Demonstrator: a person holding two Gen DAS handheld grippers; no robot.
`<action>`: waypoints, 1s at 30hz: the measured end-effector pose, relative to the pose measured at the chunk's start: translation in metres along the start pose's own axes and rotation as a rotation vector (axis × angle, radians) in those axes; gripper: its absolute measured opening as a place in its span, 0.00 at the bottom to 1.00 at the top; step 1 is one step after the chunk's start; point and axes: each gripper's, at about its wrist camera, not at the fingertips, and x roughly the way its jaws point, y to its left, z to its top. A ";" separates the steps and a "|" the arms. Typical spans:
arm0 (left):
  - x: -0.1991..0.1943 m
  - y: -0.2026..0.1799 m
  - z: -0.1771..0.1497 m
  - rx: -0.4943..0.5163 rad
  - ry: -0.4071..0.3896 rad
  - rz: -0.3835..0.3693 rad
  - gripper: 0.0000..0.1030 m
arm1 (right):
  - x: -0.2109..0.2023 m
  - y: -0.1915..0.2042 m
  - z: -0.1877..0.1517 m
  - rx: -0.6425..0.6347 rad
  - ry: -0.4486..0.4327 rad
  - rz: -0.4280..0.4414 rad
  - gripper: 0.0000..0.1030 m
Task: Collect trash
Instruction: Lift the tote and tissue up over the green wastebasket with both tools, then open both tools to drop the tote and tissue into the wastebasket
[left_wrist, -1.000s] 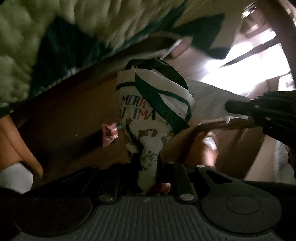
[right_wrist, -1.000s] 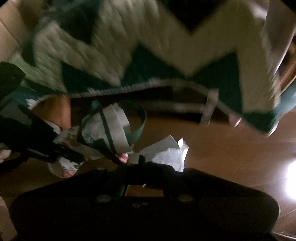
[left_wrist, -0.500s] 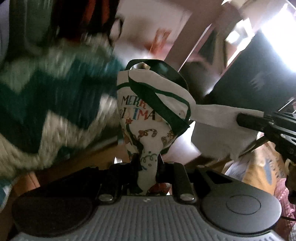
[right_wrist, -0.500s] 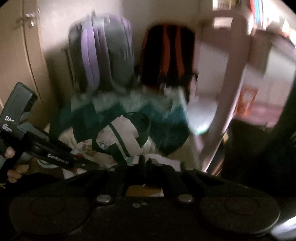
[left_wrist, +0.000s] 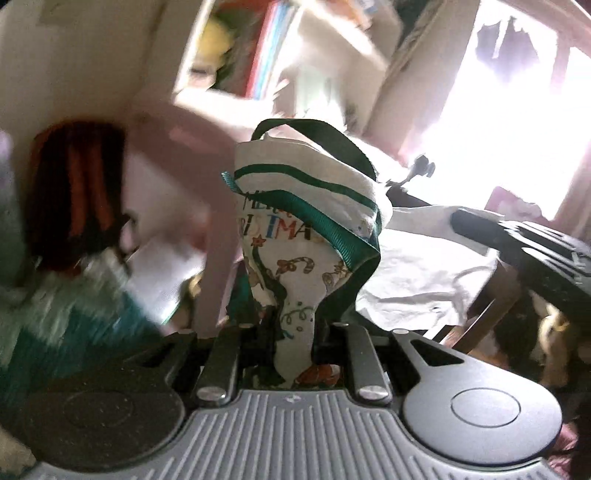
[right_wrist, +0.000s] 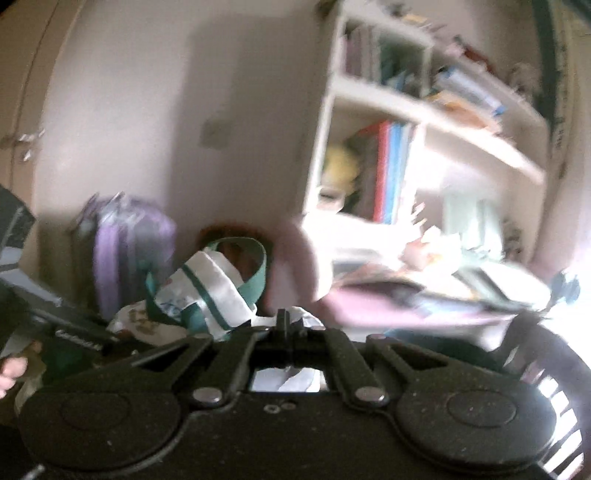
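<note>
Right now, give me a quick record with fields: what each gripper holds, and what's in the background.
left gripper: shut on Christmas bag, white with green straps
right gripper: shut on white paper
paper position: beside the bag, apart from its opening
background: bookshelf, purple backpack
image quality: blurred

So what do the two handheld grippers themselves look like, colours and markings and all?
Left gripper: black linkage bars with silver rivets, two round black discs, a ribbed grey base plate. Right gripper: the same shape, all matt black, silver rivets. White lettering, too blurred to read, runs along the left gripper's side in the right wrist view.
</note>
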 end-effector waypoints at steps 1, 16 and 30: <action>0.003 -0.012 0.011 0.014 -0.006 -0.010 0.16 | -0.002 -0.010 0.007 0.000 -0.015 -0.025 0.00; 0.138 -0.157 0.083 0.160 0.062 -0.034 0.16 | 0.010 -0.157 -0.025 0.218 0.022 -0.245 0.00; 0.238 -0.184 0.057 0.204 0.251 0.013 0.17 | 0.037 -0.192 -0.089 0.254 0.201 -0.176 0.10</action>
